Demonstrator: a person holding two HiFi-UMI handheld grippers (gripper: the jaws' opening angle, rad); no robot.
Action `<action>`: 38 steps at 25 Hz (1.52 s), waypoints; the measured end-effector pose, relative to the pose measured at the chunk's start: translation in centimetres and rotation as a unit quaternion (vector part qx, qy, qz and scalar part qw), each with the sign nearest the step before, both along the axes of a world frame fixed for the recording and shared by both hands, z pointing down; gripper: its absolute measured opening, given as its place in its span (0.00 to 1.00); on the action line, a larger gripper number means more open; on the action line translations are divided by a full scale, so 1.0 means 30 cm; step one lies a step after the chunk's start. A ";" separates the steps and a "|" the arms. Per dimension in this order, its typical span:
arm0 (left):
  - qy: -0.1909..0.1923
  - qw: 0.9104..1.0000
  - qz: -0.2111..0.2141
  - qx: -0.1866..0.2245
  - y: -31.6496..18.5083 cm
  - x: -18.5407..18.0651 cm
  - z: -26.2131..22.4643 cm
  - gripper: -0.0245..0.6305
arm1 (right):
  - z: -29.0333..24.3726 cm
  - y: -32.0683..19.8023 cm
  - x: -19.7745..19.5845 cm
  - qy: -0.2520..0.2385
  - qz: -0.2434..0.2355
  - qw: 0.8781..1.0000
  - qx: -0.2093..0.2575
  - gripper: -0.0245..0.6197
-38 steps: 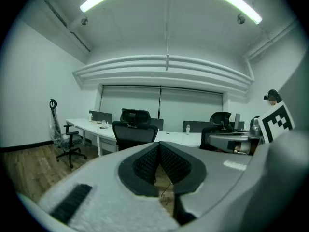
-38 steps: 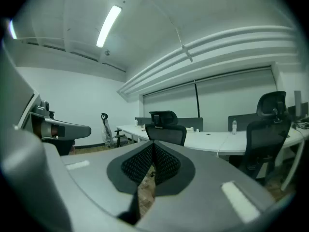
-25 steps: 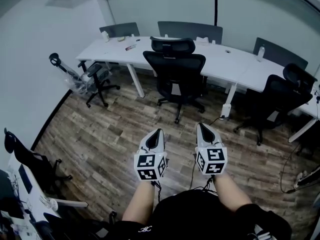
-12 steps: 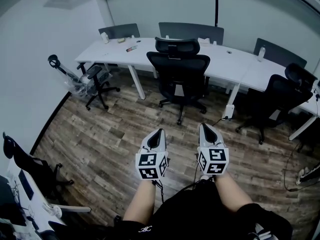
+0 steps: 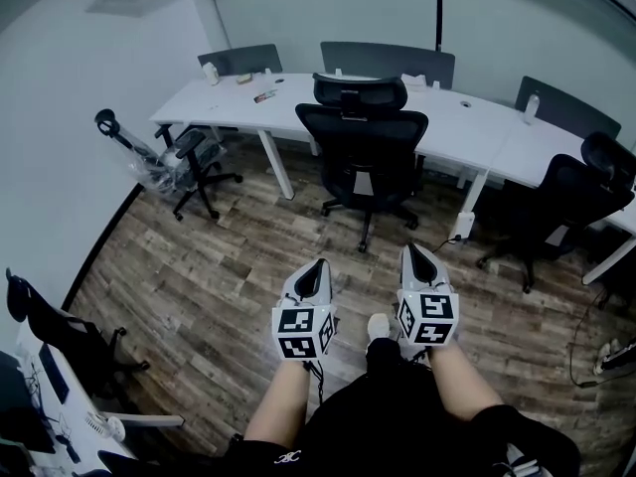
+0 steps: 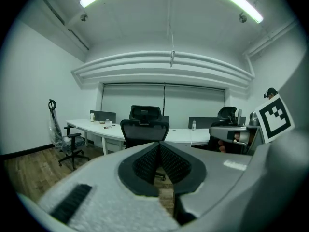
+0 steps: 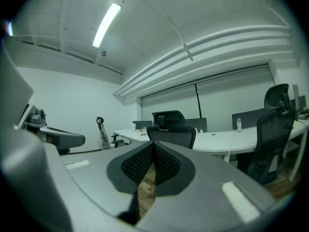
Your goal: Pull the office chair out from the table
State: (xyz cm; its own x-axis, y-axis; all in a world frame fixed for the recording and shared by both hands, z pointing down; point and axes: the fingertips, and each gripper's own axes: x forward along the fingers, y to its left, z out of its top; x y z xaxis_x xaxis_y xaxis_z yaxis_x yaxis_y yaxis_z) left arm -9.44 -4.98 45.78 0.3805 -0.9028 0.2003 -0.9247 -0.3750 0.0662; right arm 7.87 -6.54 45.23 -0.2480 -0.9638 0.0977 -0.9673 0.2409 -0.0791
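A black mesh office chair with a headrest stands at the long white table, its back turned toward me. The same office chair shows straight ahead in the left gripper view, and the chair rises just beyond the jaws in the right gripper view. My left gripper and right gripper are held side by side low in the head view, both shut and empty, well short of the chair over the wood floor.
A small black chair and a plastic-wrapped upright object stand at the left by the wall. Two more black chairs sit at the right end of the table. A cable and power strip lie on the floor at right. Another desk is at lower left.
Both grippers and the head camera have drifted forward toward the chair, which now sits slightly larger and lower in view. A white shoe now shows between the grippers.
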 end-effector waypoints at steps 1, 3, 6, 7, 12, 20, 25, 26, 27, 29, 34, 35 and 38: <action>-0.002 1.000 -0.001 -0.001 -0.030 0.000 0.005 0.05 | 0.004 -0.033 0.002 0.000 0.000 1.000 0.000 0.05; -0.006 1.000 -0.002 -0.002 -0.092 -0.003 0.013 0.05 | 0.010 -0.100 0.002 -0.001 -0.001 1.000 0.000 0.05; -0.016 1.000 0.000 -0.003 -0.201 -0.001 0.023 0.05 | 0.022 -0.212 0.006 -0.005 0.000 1.000 0.002 0.05; -0.020 1.000 0.000 -0.002 -0.242 -0.001 0.024 0.05 | 0.027 -0.256 0.008 -0.007 0.000 1.000 0.001 0.05; -0.035 0.999 -0.005 -0.003 -0.461 -0.010 0.025 0.05 | 0.036 -0.491 0.016 -0.011 -0.003 1.000 -0.004 0.05; -0.041 0.999 -0.006 -0.002 -0.845 0.023 -0.013 0.05 | 0.012 -0.857 0.046 -0.002 -0.010 1.000 -0.008 0.05; -0.042 0.999 0.004 0.008 -1.060 0.065 -0.030 0.05 | 0.004 -1.059 0.092 0.009 -0.012 1.000 -0.011 0.05; -0.047 0.999 0.010 0.011 -1.101 0.078 -0.032 0.05 | 0.006 -1.100 0.104 0.012 -0.014 1.000 -0.014 0.05; -0.054 0.998 0.015 0.014 -1.142 0.091 -0.032 0.07 | 0.010 -1.139 0.116 0.015 -0.015 1.000 -0.017 0.05; -0.072 0.997 0.023 0.019 -1.214 0.112 -0.028 0.11 | 0.019 -1.209 0.143 0.020 -0.014 0.999 -0.022 0.05; -0.109 0.993 0.043 0.022 -1.341 0.148 -0.005 0.17 | 0.031 -1.343 0.191 0.035 -0.019 0.999 -0.033 0.06; -0.119 0.991 0.051 0.022 -1.362 0.151 -0.001 0.20 | 0.030 -1.367 0.195 0.041 -0.023 0.998 -0.034 0.07; -0.164 0.983 0.074 0.024 -1.433 0.135 0.014 0.27 | 0.029 -1.439 0.197 0.075 -0.042 0.996 -0.034 0.12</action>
State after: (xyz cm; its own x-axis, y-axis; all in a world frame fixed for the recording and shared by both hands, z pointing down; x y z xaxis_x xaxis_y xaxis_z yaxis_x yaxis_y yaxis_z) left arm -5.40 -47.98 46.21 0.4311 -0.8535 0.2926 -0.8279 -0.5031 -0.2478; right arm 13.76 -49.71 46.10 -0.3054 -0.9299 0.2048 -0.9461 0.3207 0.0451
